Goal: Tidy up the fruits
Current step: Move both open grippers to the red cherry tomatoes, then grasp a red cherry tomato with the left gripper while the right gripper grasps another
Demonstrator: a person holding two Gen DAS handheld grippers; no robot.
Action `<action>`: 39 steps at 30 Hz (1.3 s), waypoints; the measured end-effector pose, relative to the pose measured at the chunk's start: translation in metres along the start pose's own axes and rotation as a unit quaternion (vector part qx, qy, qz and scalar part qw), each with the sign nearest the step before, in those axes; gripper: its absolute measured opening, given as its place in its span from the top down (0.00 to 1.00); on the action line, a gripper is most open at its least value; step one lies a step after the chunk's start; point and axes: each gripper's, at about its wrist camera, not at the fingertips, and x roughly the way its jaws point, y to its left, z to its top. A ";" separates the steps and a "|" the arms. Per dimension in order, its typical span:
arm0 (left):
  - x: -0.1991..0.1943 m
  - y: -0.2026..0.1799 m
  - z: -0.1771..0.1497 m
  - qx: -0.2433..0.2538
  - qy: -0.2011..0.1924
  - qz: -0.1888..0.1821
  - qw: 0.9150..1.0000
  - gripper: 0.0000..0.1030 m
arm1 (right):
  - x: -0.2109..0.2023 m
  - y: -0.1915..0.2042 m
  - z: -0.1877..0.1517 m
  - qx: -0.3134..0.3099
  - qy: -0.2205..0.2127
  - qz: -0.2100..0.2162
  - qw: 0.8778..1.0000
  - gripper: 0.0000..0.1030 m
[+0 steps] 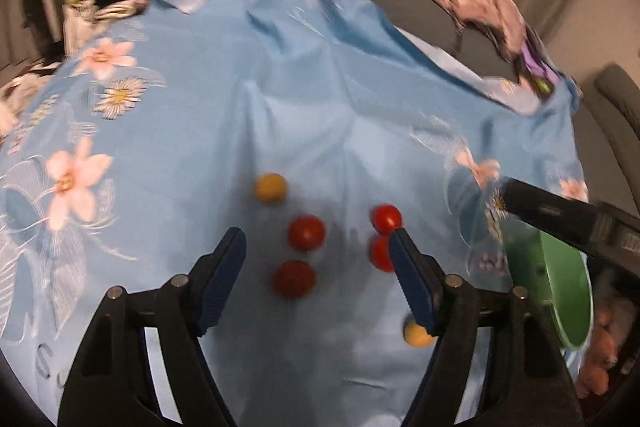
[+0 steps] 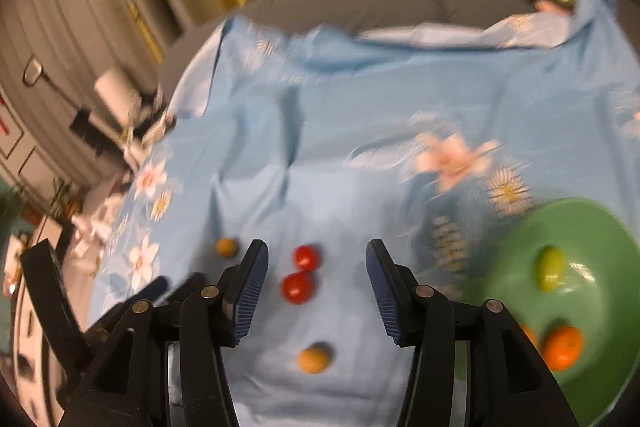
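**Fruit sorting partly done: three in the bowl, six still on the cloth**

A shallow green plastic bowl (image 2: 600,227) sits at the right on the light blue flowered cloth (image 2: 360,115). It holds a green fruit (image 2: 550,269) and an orange mandarin (image 2: 562,347), with a sliver of another orange fruit beside it. Loose on the cloth lie four small red round fruits (image 1: 306,233) and two small yellow-brown round fruits (image 1: 271,188), all left of the bowl. The left gripper (image 1: 318,245) hovers over the red ones, fingers spread and empty. The right gripper (image 2: 316,261) also hangs released, framing two red fruits. By my judgement, most of the gathering remains.
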 end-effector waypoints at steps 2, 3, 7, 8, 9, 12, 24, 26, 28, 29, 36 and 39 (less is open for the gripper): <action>0.006 0.003 -0.003 -0.004 0.014 0.009 1.000 0.36 | 0.027 0.008 -0.003 -0.008 0.023 0.000 1.000 0.50; 0.011 0.005 -0.006 -0.008 0.023 0.015 1.000 0.39 | 0.035 0.009 -0.006 -0.008 0.032 0.001 0.999 0.50; 0.023 0.013 -0.013 -0.003 0.054 0.017 0.998 0.51 | 0.063 0.008 -0.014 0.003 0.066 0.014 0.998 0.50; 0.024 0.014 -0.014 -0.003 0.056 0.014 0.998 0.54 | 0.069 0.007 -0.015 0.010 0.073 0.017 0.997 0.50; 0.022 0.015 -0.014 -0.001 0.052 0.015 0.999 0.55 | 0.072 0.007 -0.016 0.014 0.079 0.020 0.997 0.50; 0.021 0.013 -0.016 0.008 0.054 0.010 0.998 0.56 | 0.081 0.006 -0.018 0.024 0.095 0.019 0.995 0.51; 0.035 0.002 -0.018 0.023 0.061 0.019 0.998 0.59 | 0.094 0.004 -0.025 0.019 0.118 -0.008 0.993 0.66; 0.037 0.000 -0.018 0.029 0.064 0.019 0.997 0.61 | 0.094 0.002 -0.026 0.021 0.118 -0.009 0.993 0.67; 0.040 -0.003 -0.018 0.039 0.068 0.032 0.996 0.64 | 0.095 0.004 -0.026 0.015 0.116 -0.013 0.993 0.68; 0.042 -0.005 -0.019 0.044 0.067 0.043 0.996 0.66 | 0.095 0.004 -0.026 0.012 0.116 -0.014 0.993 0.68; 0.042 0.002 -0.019 0.040 0.056 0.058 0.996 0.74 | 0.093 0.005 -0.028 0.010 0.111 -0.017 0.994 0.70; 0.038 0.008 -0.018 0.023 0.054 0.042 0.997 0.75 | 0.092 0.005 -0.029 0.014 0.112 -0.016 0.993 0.70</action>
